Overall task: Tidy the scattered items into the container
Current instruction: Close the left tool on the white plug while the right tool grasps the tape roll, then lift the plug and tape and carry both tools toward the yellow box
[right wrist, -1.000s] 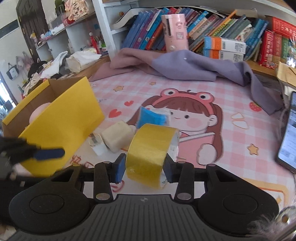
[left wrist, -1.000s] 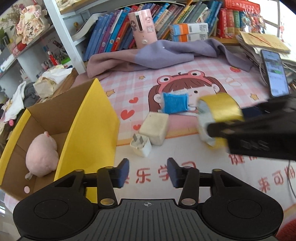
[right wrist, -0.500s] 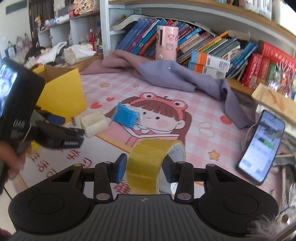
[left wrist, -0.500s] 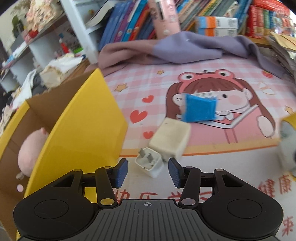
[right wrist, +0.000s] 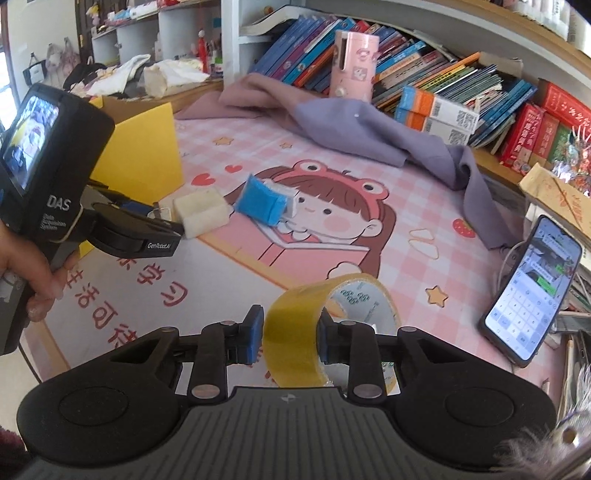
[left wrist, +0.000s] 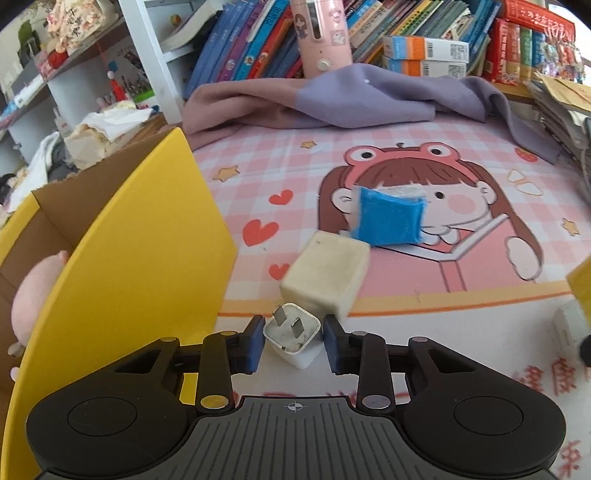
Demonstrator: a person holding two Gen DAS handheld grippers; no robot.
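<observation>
A white charger plug (left wrist: 291, 338) stands prongs-up on the mat, between the pads of my left gripper (left wrist: 293, 345). Its jaws are closing and both pads touch the plug's sides. Just beyond lie a cream block (left wrist: 325, 273) and a blue pouch (left wrist: 388, 218). The cardboard box (left wrist: 147, 258) with a yellow flap stands at the left, a pink plush toy (left wrist: 26, 306) inside it. My right gripper (right wrist: 290, 341) is closing on a yellow tape roll (right wrist: 291, 358) and holds it above the mat. In the right wrist view, a hand (right wrist: 37, 273) holds the left gripper's body (right wrist: 133, 236).
A purple cloth (left wrist: 351, 96) lies along the back of the pink cartoon mat (left wrist: 406, 166), below a row of books (left wrist: 258, 37) and a pink bottle (left wrist: 321, 33). A lit phone (right wrist: 532, 288) leans at the right edge beside stacked papers.
My left gripper came forward and down onto the charger plug and its jaws narrowed around it. My right gripper carried the tape roll back to the right, away from the box, and tightened.
</observation>
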